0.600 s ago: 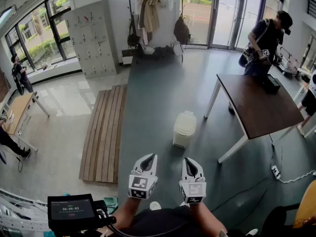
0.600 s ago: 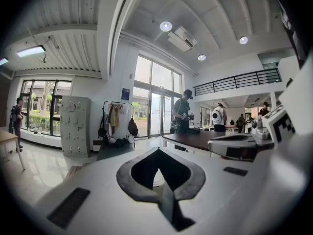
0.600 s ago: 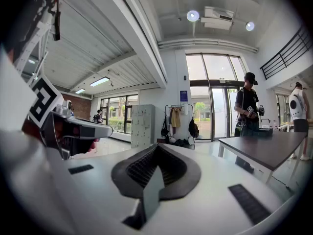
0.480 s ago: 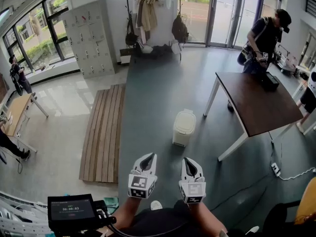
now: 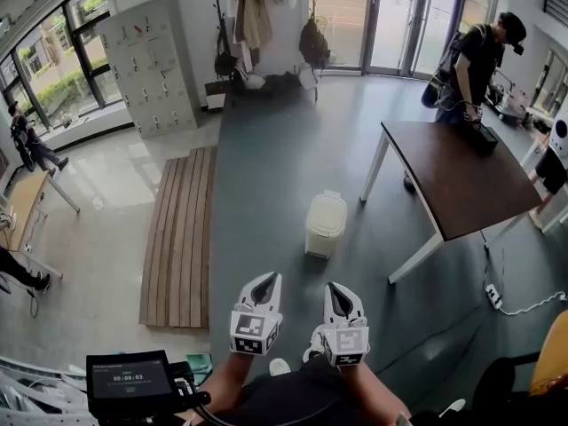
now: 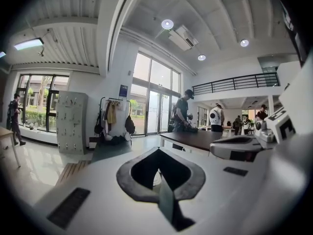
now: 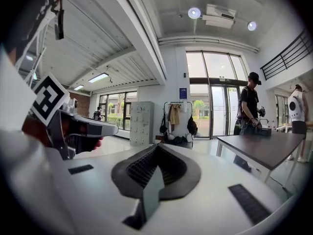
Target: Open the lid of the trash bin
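The white trash bin (image 5: 325,224) stands on the grey floor ahead of me in the head view, its lid down. Both grippers are held low and close to my body, well short of the bin. My left gripper (image 5: 265,280) points forward, jaws together with nothing between them. My right gripper (image 5: 336,289) is beside it, also shut and empty. In the left gripper view the shut jaws (image 6: 157,150) fill the lower frame, and the same holds in the right gripper view (image 7: 157,146).
A dark brown table (image 5: 453,185) on white legs stands right of the bin, with a person (image 5: 470,65) at its far end. A wooden slat platform (image 5: 177,238) lies left. Lockers (image 5: 146,65) and a clothes rack (image 5: 266,20) line the back. A power strip (image 5: 493,295) lies at right.
The whole view has shifted: the bin and table sit a little higher and further left in the head view. Both grippers stay shut and side by side.
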The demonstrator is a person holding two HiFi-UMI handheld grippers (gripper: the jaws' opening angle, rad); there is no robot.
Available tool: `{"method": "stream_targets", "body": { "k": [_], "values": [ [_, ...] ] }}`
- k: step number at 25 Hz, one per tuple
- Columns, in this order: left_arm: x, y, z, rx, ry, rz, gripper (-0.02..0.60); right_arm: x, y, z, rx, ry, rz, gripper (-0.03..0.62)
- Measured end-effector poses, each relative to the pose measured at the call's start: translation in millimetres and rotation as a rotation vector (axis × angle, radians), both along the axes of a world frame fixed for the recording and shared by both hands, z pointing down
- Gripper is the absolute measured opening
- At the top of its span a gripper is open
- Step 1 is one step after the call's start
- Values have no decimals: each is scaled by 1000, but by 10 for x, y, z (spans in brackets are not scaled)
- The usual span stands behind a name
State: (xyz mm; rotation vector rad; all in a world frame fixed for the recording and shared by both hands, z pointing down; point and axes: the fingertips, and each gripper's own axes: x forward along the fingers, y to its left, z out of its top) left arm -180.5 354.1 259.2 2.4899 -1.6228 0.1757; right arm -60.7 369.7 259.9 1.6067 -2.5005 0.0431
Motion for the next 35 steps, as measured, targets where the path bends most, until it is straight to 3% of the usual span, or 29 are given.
{"method": "stream_targets", "body": {
  "k": [24, 35],
  "values": [
    [1095, -2052, 139, -53, -53, 40, -2, 964, -2072, 136, -42, -56, -16, -2],
    [1492, -2407, 60, -54, -61, 32, -2, 1264, -2394, 112, -58, -77, -50, -2]
  ]
}}
